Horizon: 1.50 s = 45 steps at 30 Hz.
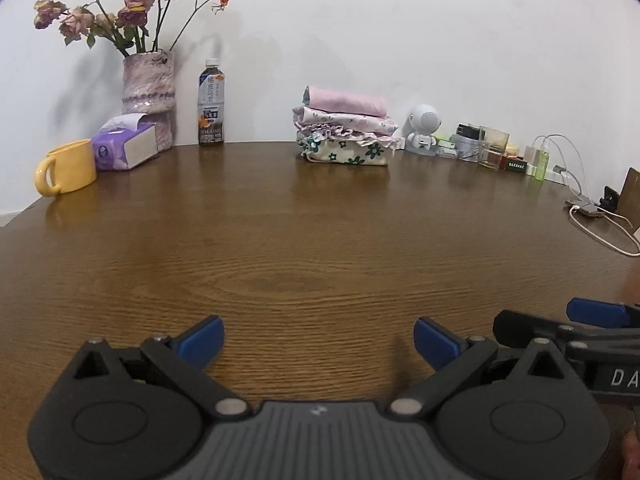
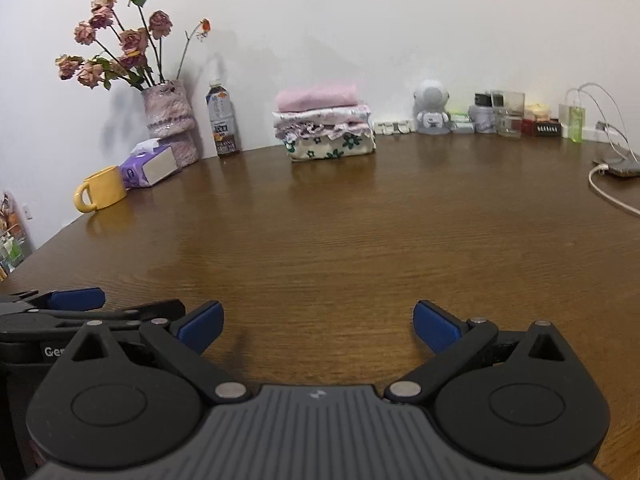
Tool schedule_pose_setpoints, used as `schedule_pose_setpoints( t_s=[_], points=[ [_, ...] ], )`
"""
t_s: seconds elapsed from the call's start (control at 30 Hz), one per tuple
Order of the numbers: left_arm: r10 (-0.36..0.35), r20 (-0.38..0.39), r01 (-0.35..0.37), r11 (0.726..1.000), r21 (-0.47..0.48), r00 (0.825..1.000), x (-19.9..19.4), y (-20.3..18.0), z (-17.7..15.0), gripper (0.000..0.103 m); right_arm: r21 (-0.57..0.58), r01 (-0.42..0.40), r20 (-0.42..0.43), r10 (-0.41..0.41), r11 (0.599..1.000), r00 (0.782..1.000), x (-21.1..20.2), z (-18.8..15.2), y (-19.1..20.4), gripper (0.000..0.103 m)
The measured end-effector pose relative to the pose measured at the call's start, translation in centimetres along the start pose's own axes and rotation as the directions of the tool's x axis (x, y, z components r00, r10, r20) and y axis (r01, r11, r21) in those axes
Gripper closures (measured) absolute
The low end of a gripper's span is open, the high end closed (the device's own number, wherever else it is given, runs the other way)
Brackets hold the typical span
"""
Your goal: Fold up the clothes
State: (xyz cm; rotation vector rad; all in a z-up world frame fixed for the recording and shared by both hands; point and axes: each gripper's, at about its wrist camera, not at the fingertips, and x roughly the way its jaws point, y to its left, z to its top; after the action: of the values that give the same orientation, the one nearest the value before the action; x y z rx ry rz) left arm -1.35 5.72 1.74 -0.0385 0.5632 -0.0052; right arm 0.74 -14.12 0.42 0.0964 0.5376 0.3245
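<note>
Left gripper (image 1: 319, 344): the black two-finger tool with blue pads is seen low over the brown wood-grain worktop (image 1: 280, 240); its fingers (image 1: 200, 340) are spread wide apart and nothing is held between them.
Right gripper (image 2: 319, 326): the matching black tool with blue pads is held just beside the left one, also low over the worktop; its fingers (image 2: 202, 326) are spread wide apart with nothing between them.
Clothes: a stack of folded clothes (image 1: 346, 130) is set at the far edge of the worktop against the white wall (image 1: 400, 40), well apart from both grippers. A plain pink piece is laid on top, pale frilled floral pieces are in the middle, and a cream piece with green flowers is at the bottom.
Left of the stack: a dark tea bottle with a white cap (image 1: 211, 104) is stood upright, then a pink knitted-look vase of dried roses (image 1: 150, 96), a purple tissue pack (image 1: 124, 146) lying in front of the vase, and a yellow ceramic mug (image 1: 68, 168) nearest the worktop's edge.
Right of the stack: a small white astronaut figure (image 1: 422, 130) is placed by the wall, followed by a row of small jars and glasses (image 1: 488, 148) and white cables (image 1: 600, 232).
</note>
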Motion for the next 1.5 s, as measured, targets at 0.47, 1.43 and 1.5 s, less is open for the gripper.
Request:
schedule_pose_setpoints(
  t_s=[0.47,1.43,1.5],
  points=[
    [0.033,-0.052,-0.035,0.998,-0.044,0.998,0.9,0.6,0.4,0.0,-0.085,0.003,0.007,-0.002,0.996,1.0,0.9,0.9,1.0,0.0],
    [0.055,-0.063,-0.057,0.998,-0.032,0.996,1.1,0.5,0.5,0.0,-0.023,0.01,-0.077,-0.012,1.0,0.997,2.2,0.9,0.3,0.0],
    [0.06,-0.066,-0.062,0.998,-0.027,0.996,1.1,0.4,0.5,0.0,-0.023,0.008,-0.077,-0.01,1.0,0.997,2.2,0.9,0.3,0.0]
  ],
)
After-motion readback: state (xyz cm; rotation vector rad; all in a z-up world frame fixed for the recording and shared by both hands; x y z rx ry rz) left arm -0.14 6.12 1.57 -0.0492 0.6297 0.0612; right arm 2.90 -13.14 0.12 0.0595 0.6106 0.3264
